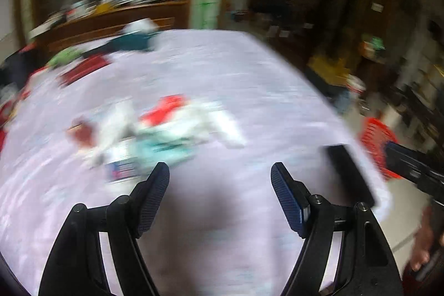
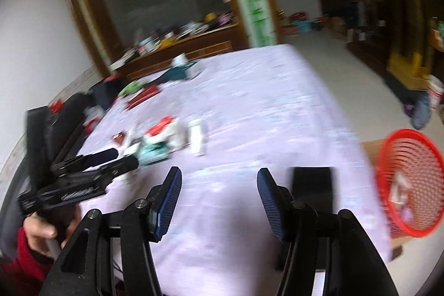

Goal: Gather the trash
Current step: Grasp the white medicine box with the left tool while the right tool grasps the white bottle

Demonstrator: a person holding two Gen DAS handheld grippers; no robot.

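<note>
From my left wrist camera, everything is smeared by motion blur. My left hand-held gripper [image 1: 220,174] stands with its jaws wide apart and nothing between the blue pads; below them lies only the pale lilac cloth of the table [image 1: 222,79]. The trash pile [image 1: 166,129] sits ahead and to the left of the fingertips, apart from them: crumpled white paper, a red scrap, a teal-and-white wrapper and a small printed pack, all too blurred for me to name more exactly. A black flat object [image 1: 351,174] lies near the table's right edge, just beside my right finger. Beyond that edge I see part of the red mesh basket [image 1: 374,140], with my right hand-held gripper [image 1: 410,165] crossing in front of it. At the far left of the table there are dark teal, green and red items.

From my right wrist camera, my right hand-held gripper [image 2: 219,179] is parted too, empty, hovering over bare cloth. The trash pile [image 2: 166,138] lies ahead and left, near the middle of the table. My left hand-held gripper [image 2: 122,160] reaches in from the left, its tips just beside the pile's near edge; whether they touch it I cannot tell. A hand [image 2: 41,232] in a red sleeve holds its handle. The red mesh basket stands off the table's right edge, tilted in this view, with some pale scraps inside it.
</note>
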